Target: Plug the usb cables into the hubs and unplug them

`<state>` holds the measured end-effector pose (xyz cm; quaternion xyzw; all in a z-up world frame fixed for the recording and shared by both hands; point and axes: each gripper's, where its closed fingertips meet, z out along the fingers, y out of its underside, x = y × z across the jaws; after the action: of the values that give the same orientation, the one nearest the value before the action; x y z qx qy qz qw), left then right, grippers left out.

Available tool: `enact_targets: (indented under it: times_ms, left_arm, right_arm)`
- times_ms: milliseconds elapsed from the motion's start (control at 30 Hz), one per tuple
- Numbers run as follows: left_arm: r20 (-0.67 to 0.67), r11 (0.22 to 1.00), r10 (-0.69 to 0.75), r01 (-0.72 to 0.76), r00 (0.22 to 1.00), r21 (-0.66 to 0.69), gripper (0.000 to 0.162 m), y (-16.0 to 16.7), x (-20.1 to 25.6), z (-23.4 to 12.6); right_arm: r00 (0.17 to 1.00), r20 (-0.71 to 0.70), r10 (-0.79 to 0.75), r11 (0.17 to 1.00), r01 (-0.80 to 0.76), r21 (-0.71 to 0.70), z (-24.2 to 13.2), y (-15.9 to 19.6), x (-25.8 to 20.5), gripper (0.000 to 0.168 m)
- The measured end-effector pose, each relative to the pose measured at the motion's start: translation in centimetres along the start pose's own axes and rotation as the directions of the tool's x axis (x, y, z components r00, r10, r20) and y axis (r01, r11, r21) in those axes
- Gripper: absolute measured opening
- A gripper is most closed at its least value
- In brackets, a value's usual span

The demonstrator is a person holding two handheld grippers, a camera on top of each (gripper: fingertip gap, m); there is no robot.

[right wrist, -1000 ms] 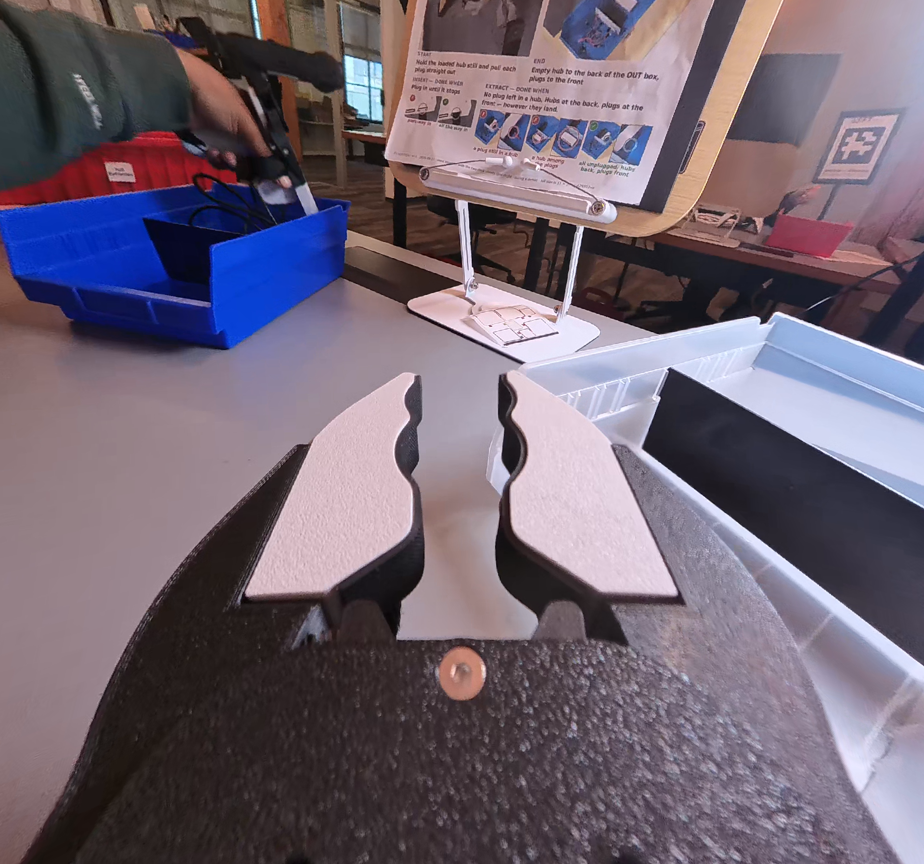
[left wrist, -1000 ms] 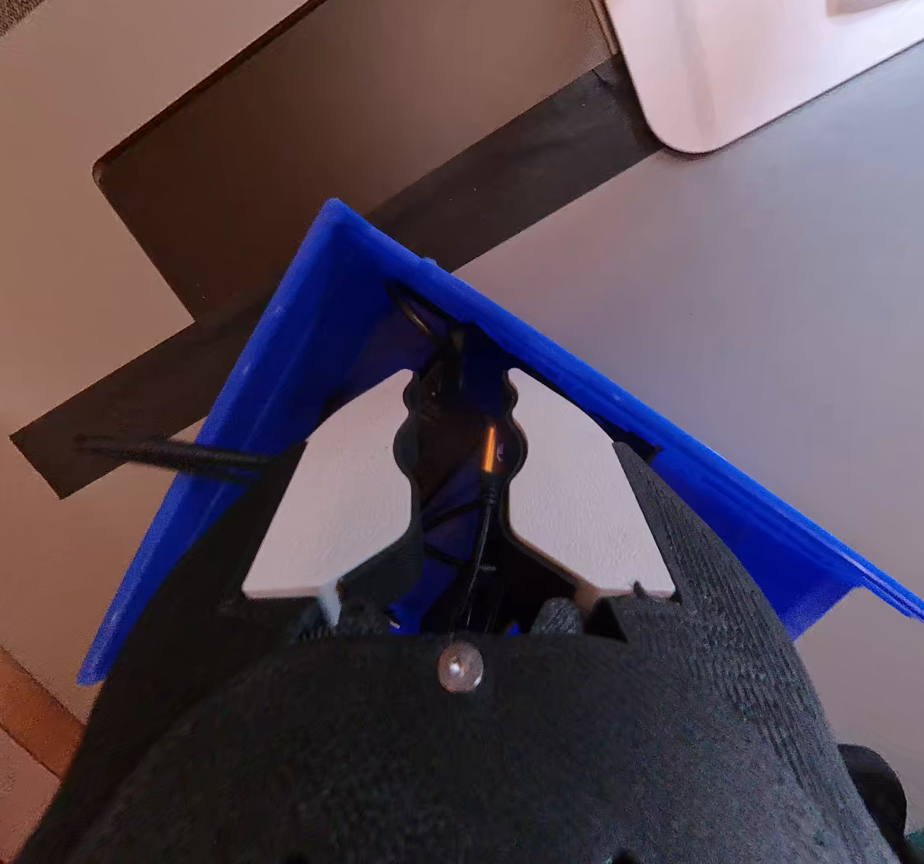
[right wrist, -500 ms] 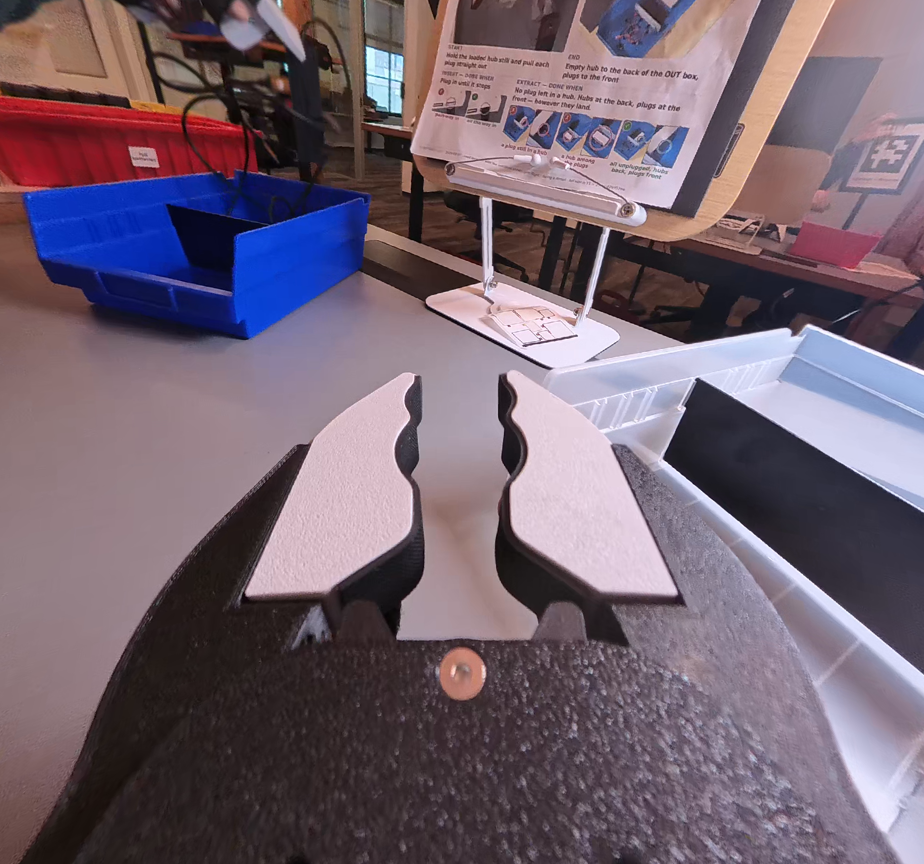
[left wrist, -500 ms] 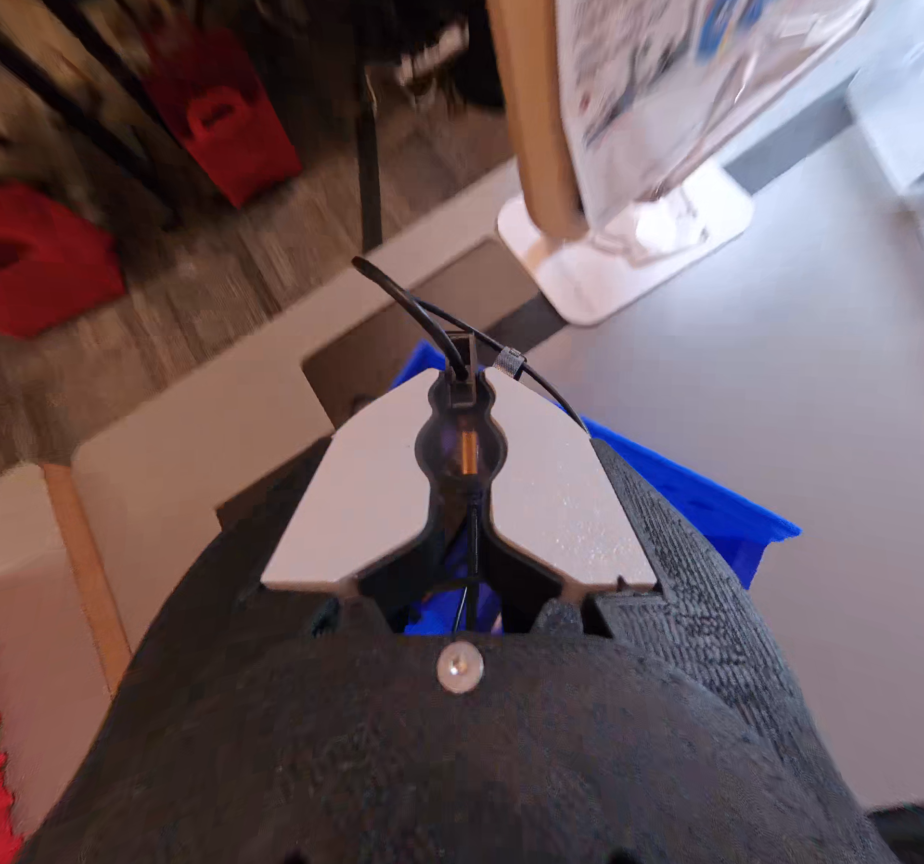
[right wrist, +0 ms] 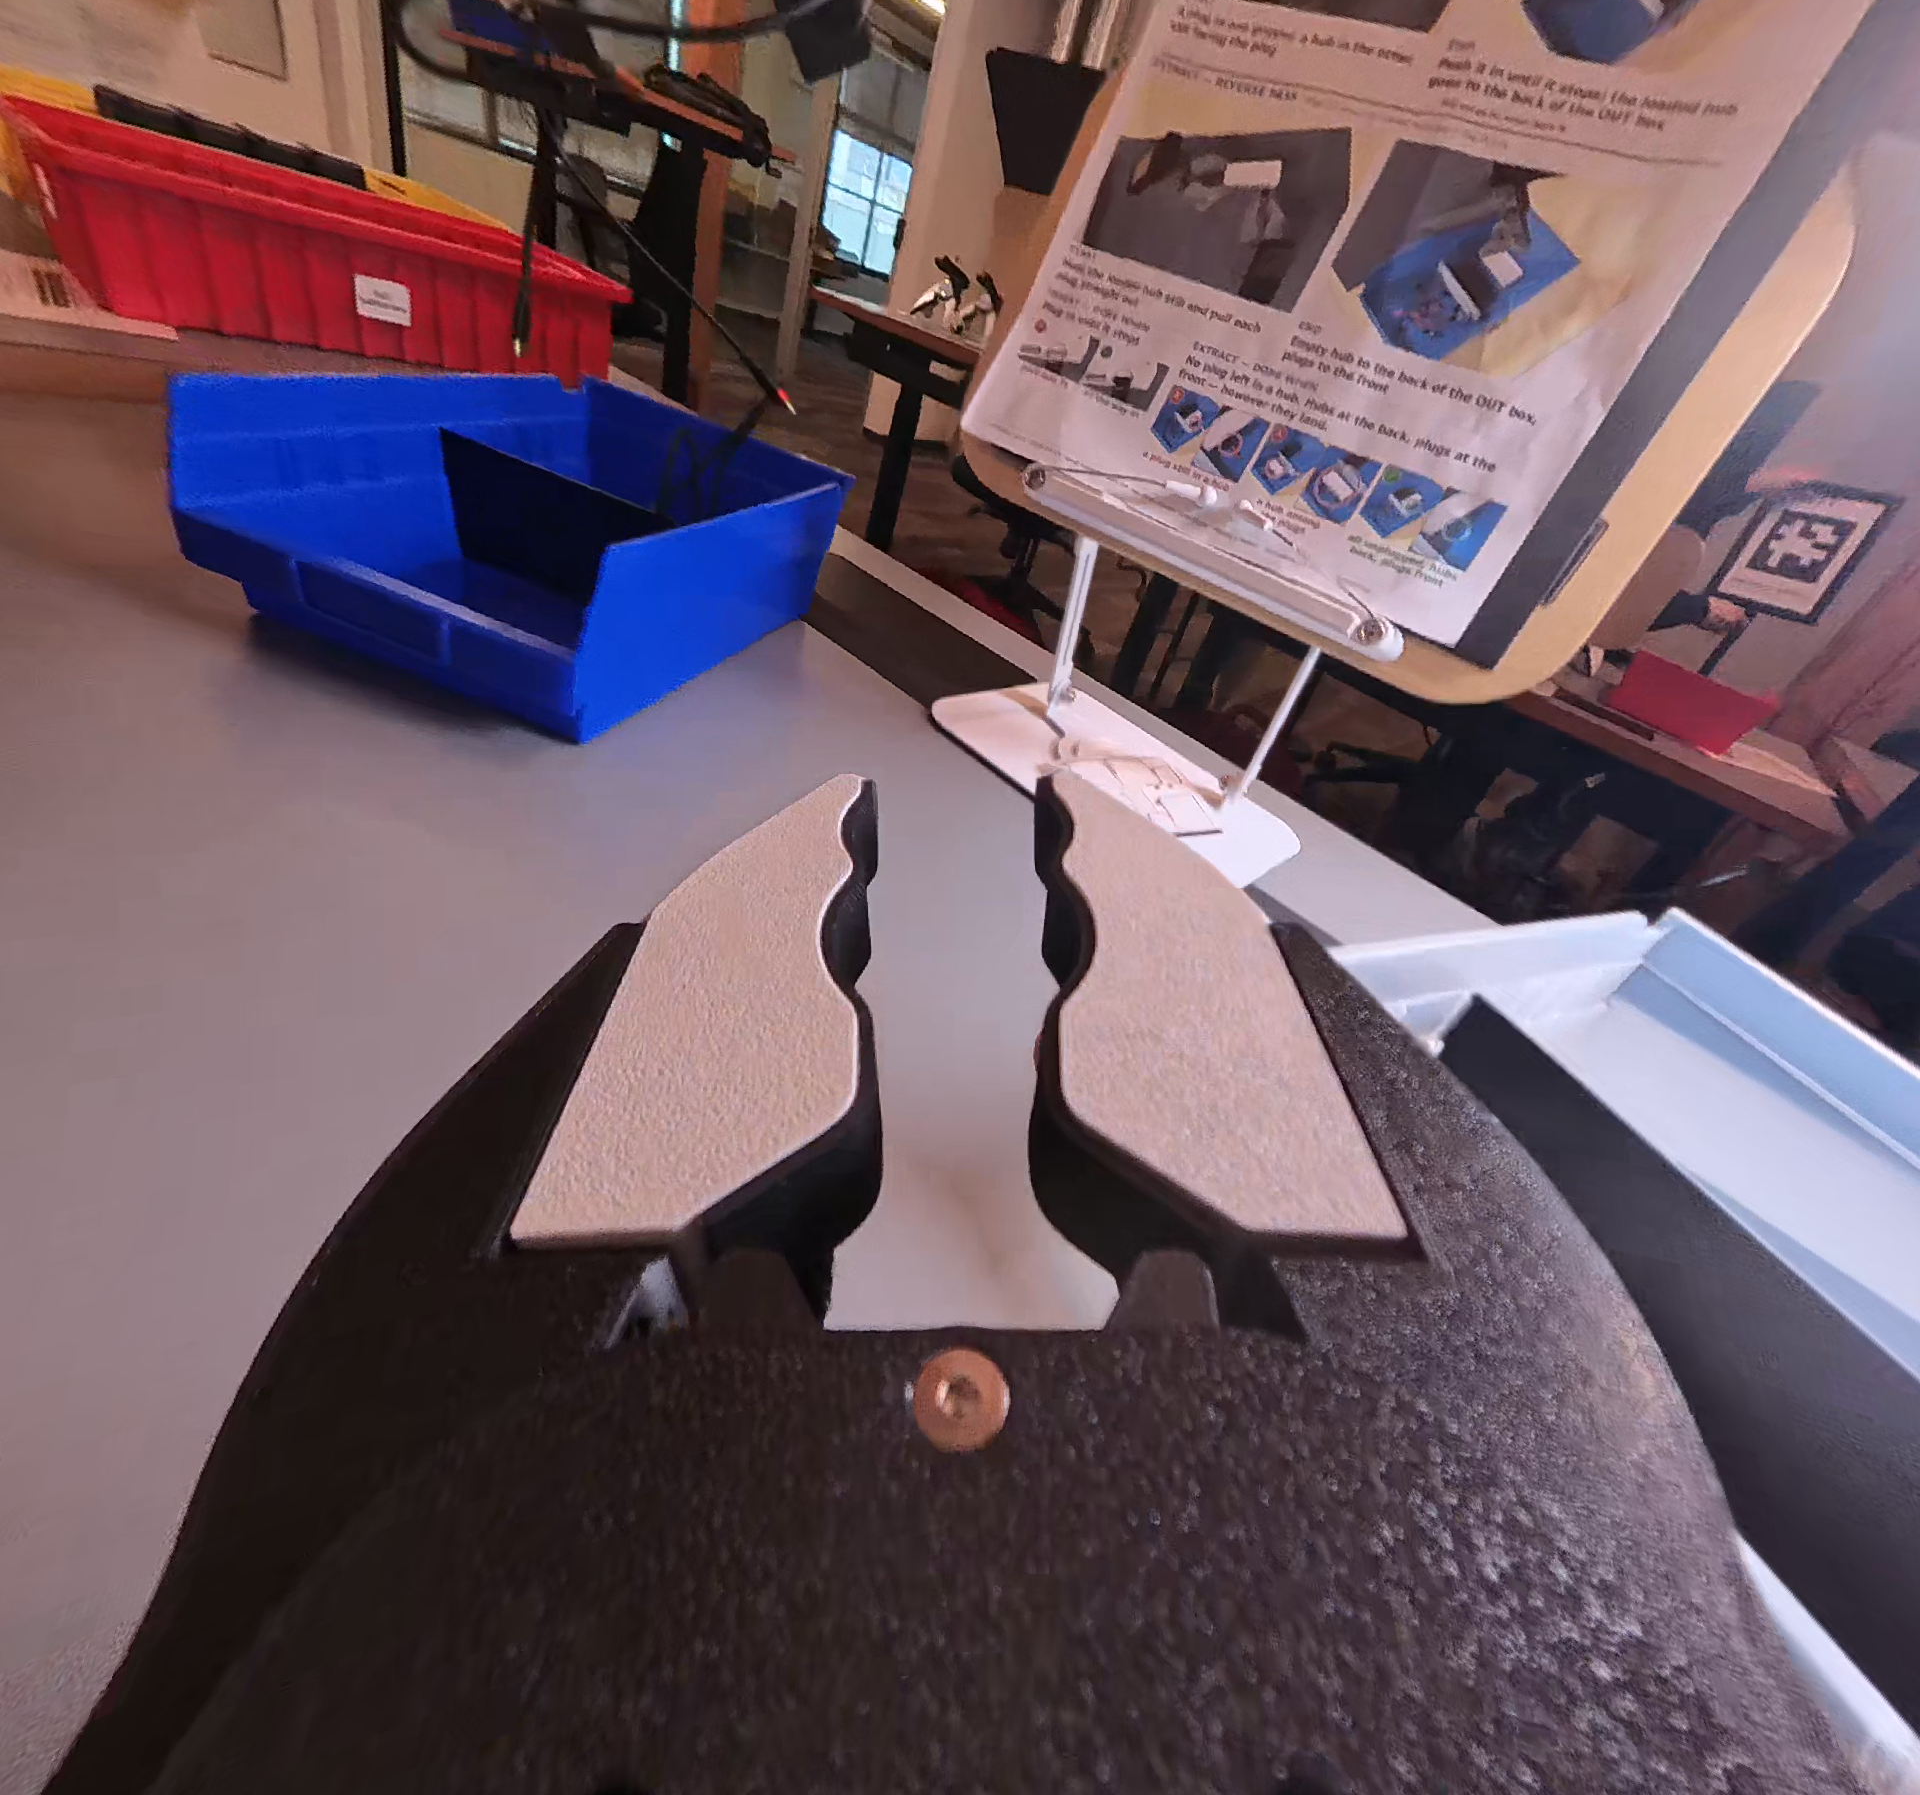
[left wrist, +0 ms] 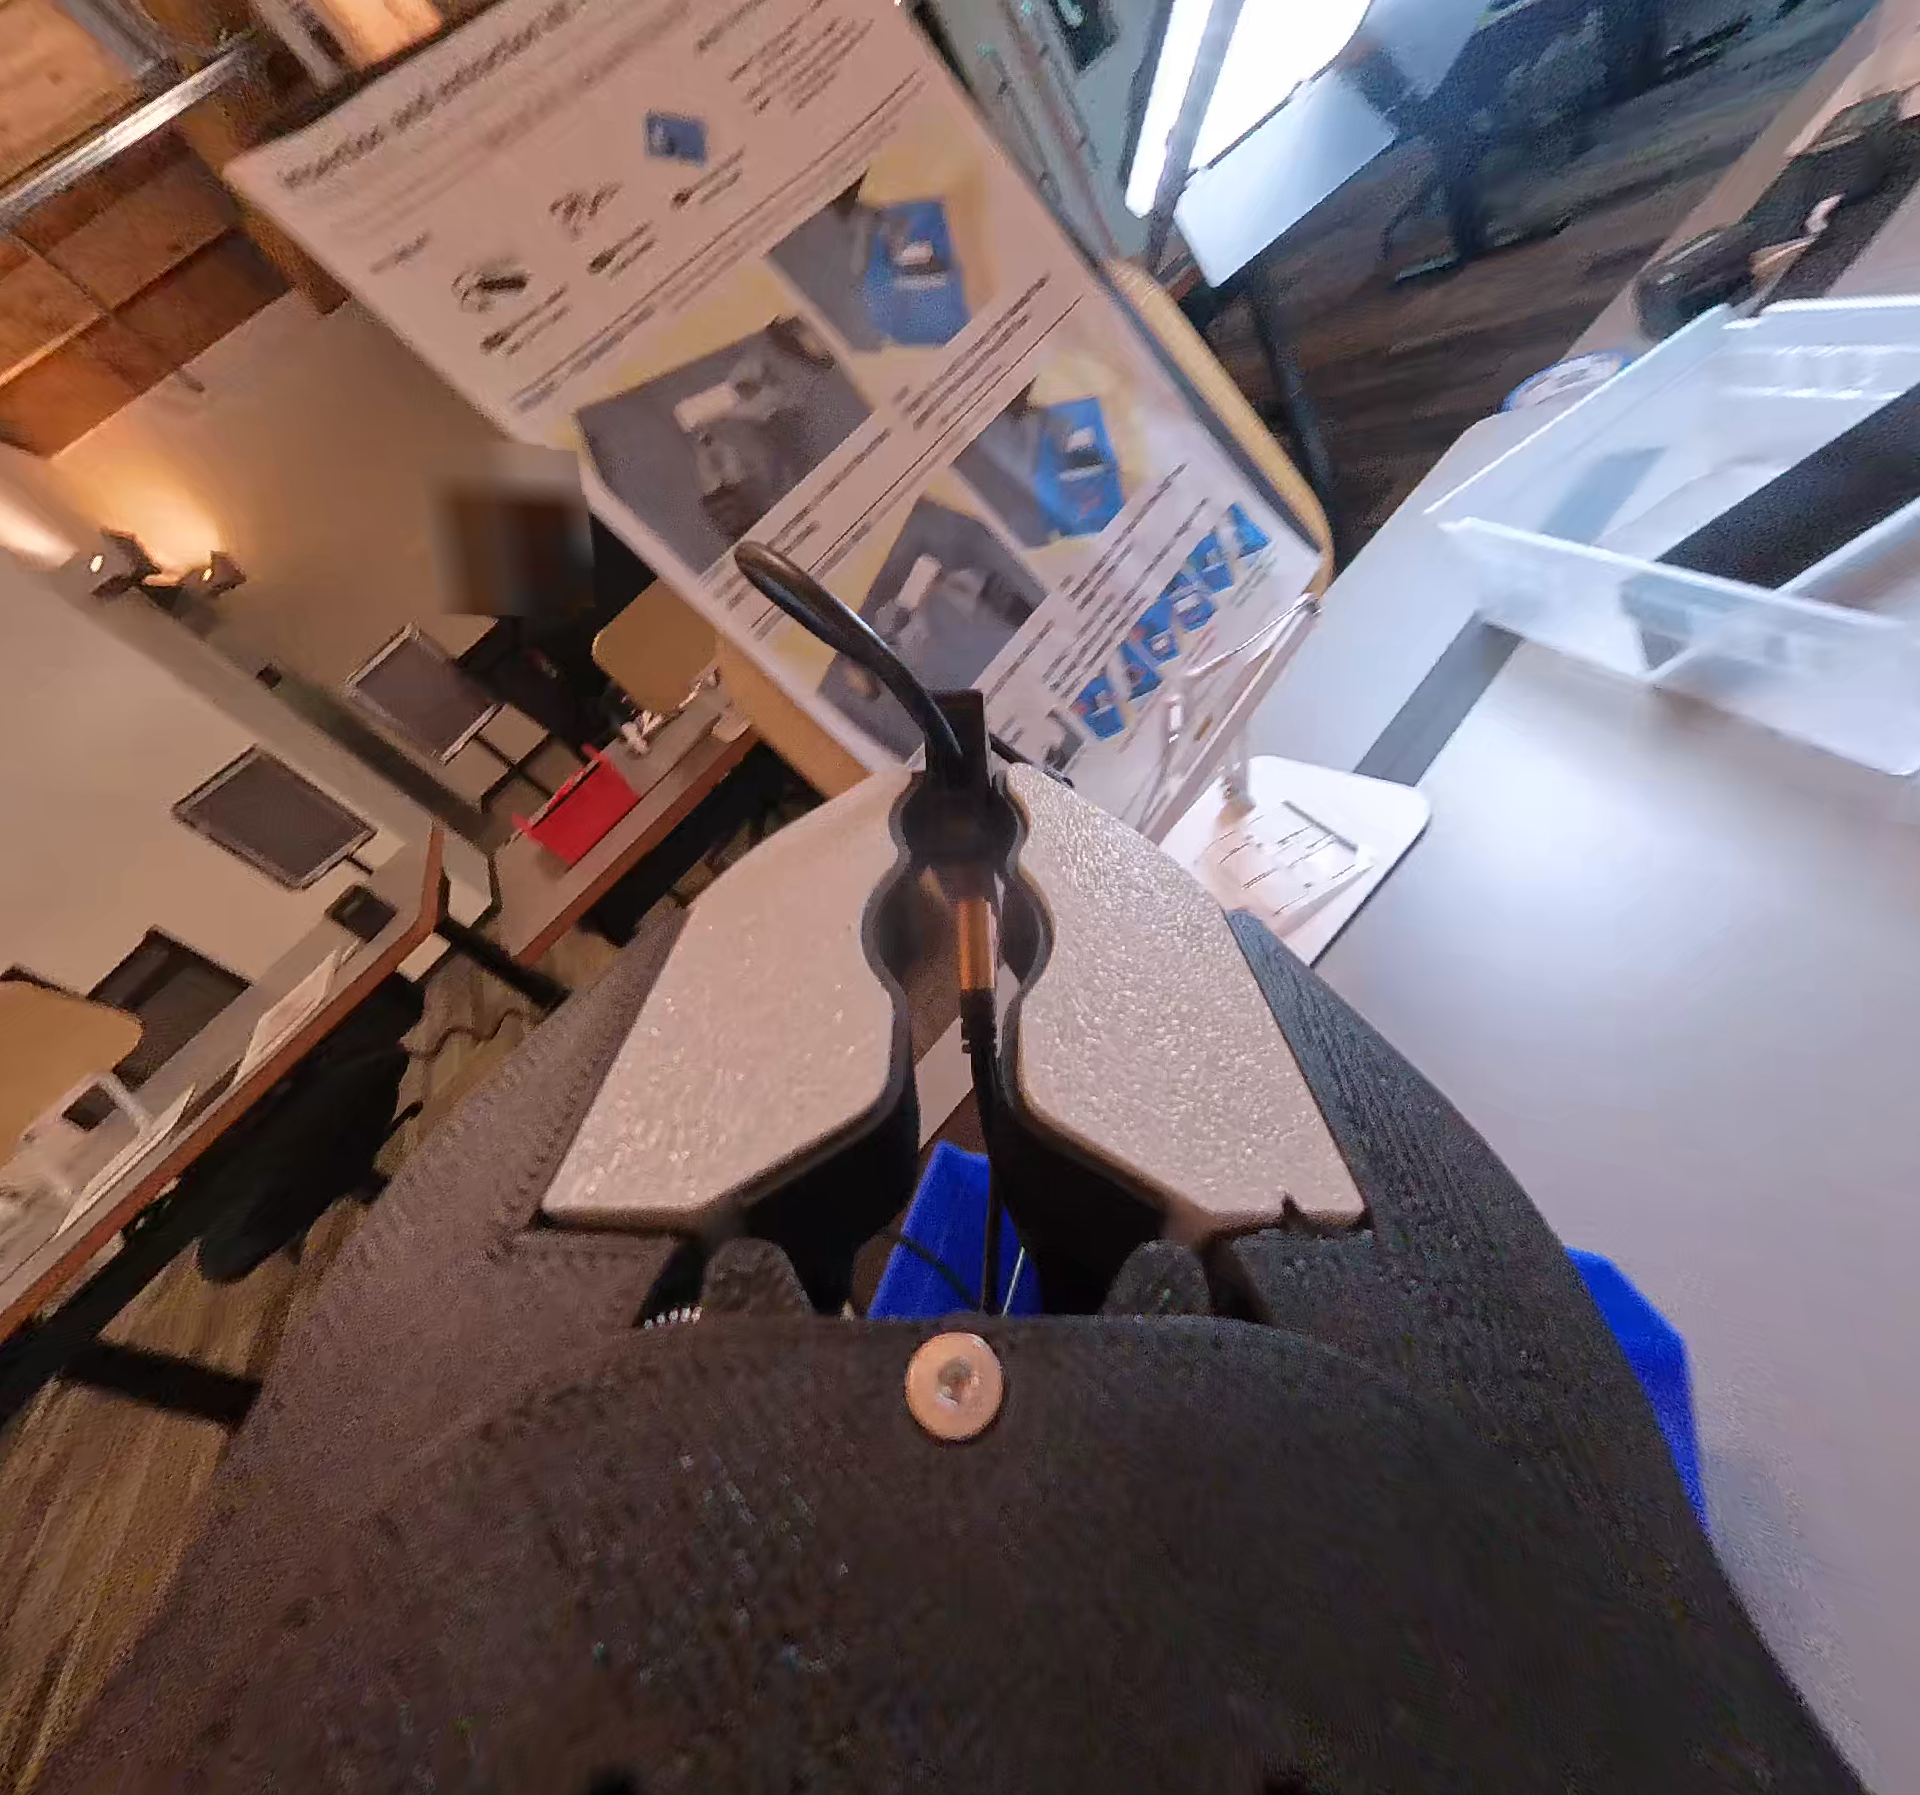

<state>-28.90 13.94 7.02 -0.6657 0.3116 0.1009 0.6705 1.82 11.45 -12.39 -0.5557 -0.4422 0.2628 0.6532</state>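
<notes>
USB cable point(left wrist: 961, 945) pinched in our left tool point(left wrist: 956, 789) at frame centre, lifted above the blue bin point(right wrist: 499, 540), our right tool point(right wrist: 956, 810) narrowly parted, empty, over the grey worktop point(right wrist: 260, 862).

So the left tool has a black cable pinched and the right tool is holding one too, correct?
Not quite. The left tool does pinch the black cable, but the right wrist view shows the right tool open and empty above the grey table.
</notes>
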Motion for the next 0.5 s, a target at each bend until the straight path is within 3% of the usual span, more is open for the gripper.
enact_targets:
  times_ms: [133, 300, 433, 500]
  left_arm:
    - [-0.142, 0.997, 0.021, -0.009, 0.99, 0.082, 0.012, -3.6, 6.5, -0.3]
    - [-0.36, 0.995, 0.069, -0.038, 0.93, 0.093, 0.012, -6.6, 16.5, 0.1]
    - [-0.537, 0.99, 0.137, -0.093, 0.833, 0.109, 0.012, -8.5, 24.1, -0.2]
    - [-0.595, 0.987, 0.158, -0.117, 0.788, 0.106, 0.011, -9.0, 26.7, -0.6]
  right_arm:
    - [0.998, 0.055, -0.038, 0.996, 0.033, 0.088, 0.6, -5.3, -1.5, 0.03]
    - [0.975, 0.117, -0.188, 0.976, 0.171, 0.137, 1.8, -11.4, -4.3, 0.044]
    - [0.933, 0.088, -0.349, 0.937, 0.347, 0.045, 3.2, -11.8, -4.3, 0.053]
    - [0.906, 0.119, -0.405, 0.912, 0.41, -0.016, 3.4, -10.2, -4.2, 0.041]
